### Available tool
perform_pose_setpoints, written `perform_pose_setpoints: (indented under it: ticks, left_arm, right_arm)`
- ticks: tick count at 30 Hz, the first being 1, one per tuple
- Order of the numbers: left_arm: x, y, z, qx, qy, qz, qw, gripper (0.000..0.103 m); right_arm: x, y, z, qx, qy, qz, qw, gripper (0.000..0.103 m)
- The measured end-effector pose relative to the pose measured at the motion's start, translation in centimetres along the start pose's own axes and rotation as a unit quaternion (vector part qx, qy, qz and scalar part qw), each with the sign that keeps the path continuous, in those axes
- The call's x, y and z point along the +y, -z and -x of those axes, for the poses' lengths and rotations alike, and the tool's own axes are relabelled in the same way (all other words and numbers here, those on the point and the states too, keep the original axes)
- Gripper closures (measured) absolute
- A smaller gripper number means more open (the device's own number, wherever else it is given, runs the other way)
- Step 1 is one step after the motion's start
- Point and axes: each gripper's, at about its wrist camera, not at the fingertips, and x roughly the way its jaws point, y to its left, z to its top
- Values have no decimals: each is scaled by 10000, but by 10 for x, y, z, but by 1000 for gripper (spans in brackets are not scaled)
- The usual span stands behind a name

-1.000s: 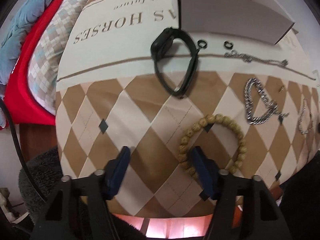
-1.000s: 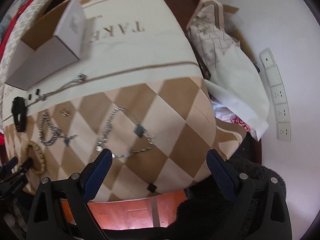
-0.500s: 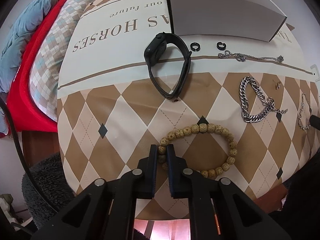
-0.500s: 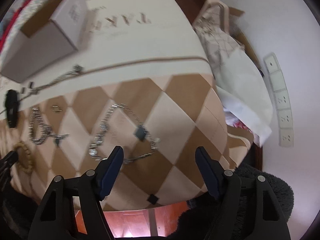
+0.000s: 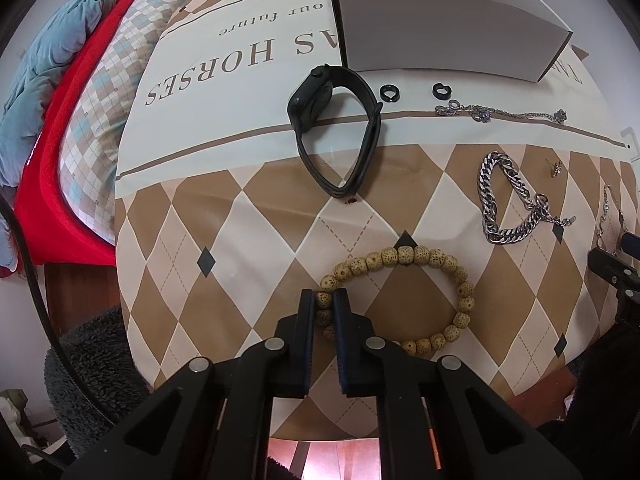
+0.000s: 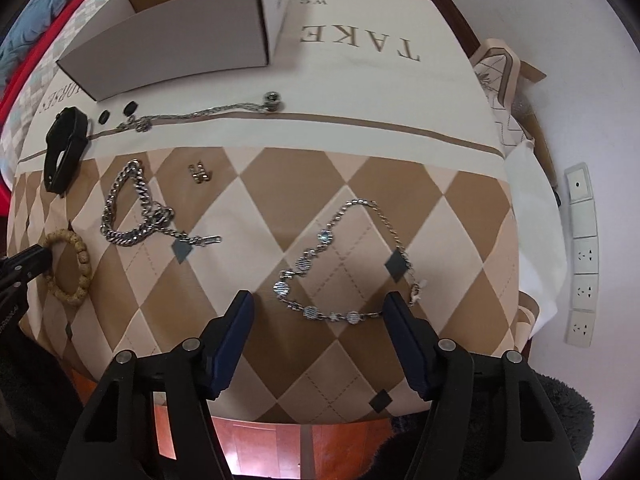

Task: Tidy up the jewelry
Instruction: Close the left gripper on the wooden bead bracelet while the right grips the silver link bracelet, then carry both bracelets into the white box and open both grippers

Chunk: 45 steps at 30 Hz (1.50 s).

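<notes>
A brown-and-cream diamond-patterned cloth is covering the surface, printed with large letters. A red blanket and a blue quilt are lying along its left side. White wall sockets are lining the wall at the right.

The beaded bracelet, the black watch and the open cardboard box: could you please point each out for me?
beaded bracelet point(image 5: 404, 255), left wrist view, top beads of the loop.
black watch point(image 5: 311, 98), left wrist view, its face.
cardboard box point(image 5: 440, 36), left wrist view, near outer wall.

A home bedroom: a red blanket, checked pillow, blue quilt and wall sockets show it.
</notes>
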Motion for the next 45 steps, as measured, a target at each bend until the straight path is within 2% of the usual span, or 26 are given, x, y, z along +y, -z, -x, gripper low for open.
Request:
perform_pose_setpoints:
  ticks: [11,14,15,16,17,18,19,21,24,31,33,45]
  left_arm:
    - [2,-1,-1,13,28,1,10000,96]
    - [2,-1,-2,14,24,-31,10000,96]
    - [1,-2,-2,13,26,-34,10000,96]
    - [1,-2,-2,13,26,-32,10000,96]
    - [1,-2,-2,14,26,-31,10000,96]
    - [1,-2,-2,13,28,-29,10000,96]
    - [1,-3,-2,11,32,-24,10000,96]
    - [1,-3,-1,5,54,-6,10000,96]
    - [3,-4,2,-41,85,7,10000,96]
    - [7,-9,26,-301,184,55,9994,97]
    - [7,-11,35,-391,233,58,9989,97]
    - [8,-26,89,-1002,380,72,9942,97]
  right_arm:
    - [-3,-3,-2,-27,-137,-36,9999,35]
    - [0,-2,0,-77,-164,3,9998,40]
    - [1,-1,1,-133,-167,36,9998,48]
    - [4,0,3,-196,-164,75,9996,60]
    - [6,-1,4,-231,-165,107,9995,66]
    - [8,-1,4,-246,-173,136,9995,78]
    - [9,-2,4,-253,-154,140,9995,97]
    - [7,-4,4,-250,-188,71,9995,97]
    - [-6,-4,6,-248,-489,-248,9982,97]
    - [-35,-3,36,-605,-1003,-904,9890,97]
    - [-38,-3,46,-702,-1072,-955,9871,102]
    - [-35,-11,97,-1251,-1236,-923,9801,103]
